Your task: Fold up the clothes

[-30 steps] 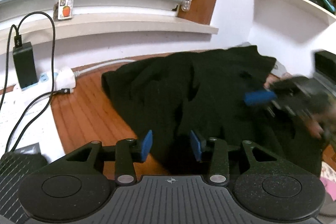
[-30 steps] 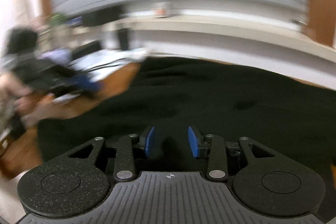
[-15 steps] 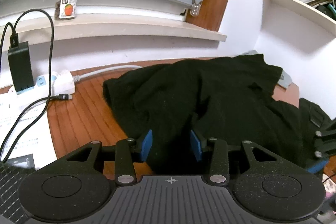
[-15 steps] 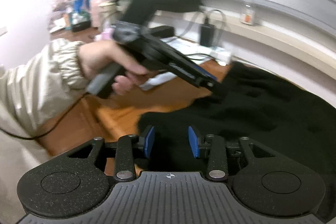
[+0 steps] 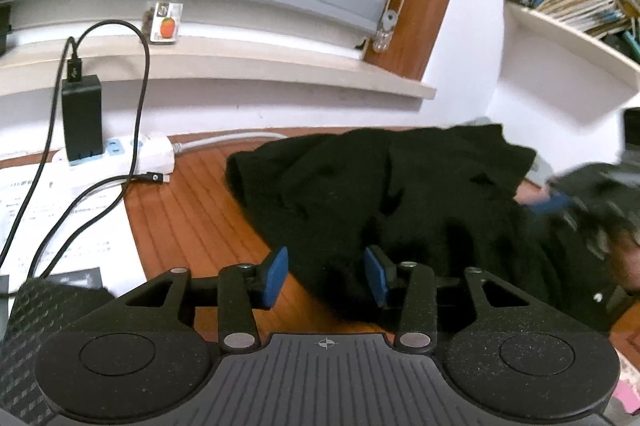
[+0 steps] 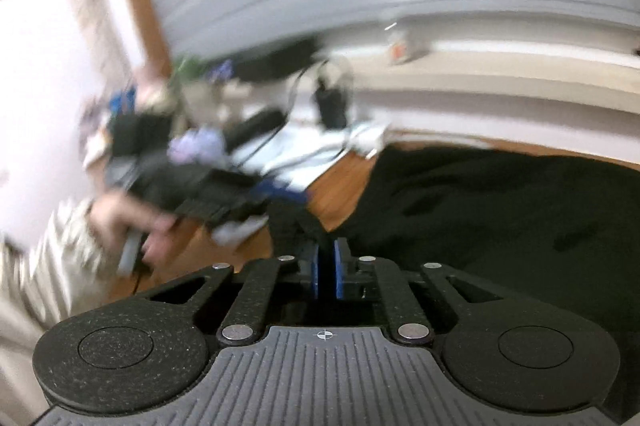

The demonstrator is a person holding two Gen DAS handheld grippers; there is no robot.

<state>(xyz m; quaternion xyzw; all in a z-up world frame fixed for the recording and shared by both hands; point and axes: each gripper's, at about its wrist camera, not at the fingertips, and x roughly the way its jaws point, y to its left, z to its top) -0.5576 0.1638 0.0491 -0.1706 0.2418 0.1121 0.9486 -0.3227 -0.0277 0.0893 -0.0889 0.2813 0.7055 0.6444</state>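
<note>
My left gripper (image 5: 326,276) is released and its jaws are opening; the near hem of the black garment (image 5: 420,194) lies between the blue pads (image 5: 274,276), which do not press on it. The garment lies crumpled on the wooden bench (image 5: 192,218), spreading from the middle towards the right edge of the left wrist view. My right gripper (image 6: 327,272) is clenched, its blue pads nearly touching; a dark strip of the garment's edge rises just ahead of them, though blur does not let me tell whether cloth is pinched. In the right wrist view the garment (image 6: 500,210) fills the right half of the bench (image 6: 336,182), and my left hand (image 6: 120,222), in a pale sleeve (image 6: 48,266), grips the other gripper's handle. To the left on the bench lie a white power strip (image 5: 120,154) bearing a black charger (image 5: 82,118), a black cable (image 5: 136,130) and printed paper (image 5: 60,222). A small bottle (image 5: 166,14) stands on the window sill (image 5: 240,66); books fill a wall shelf (image 5: 568,26).
</note>
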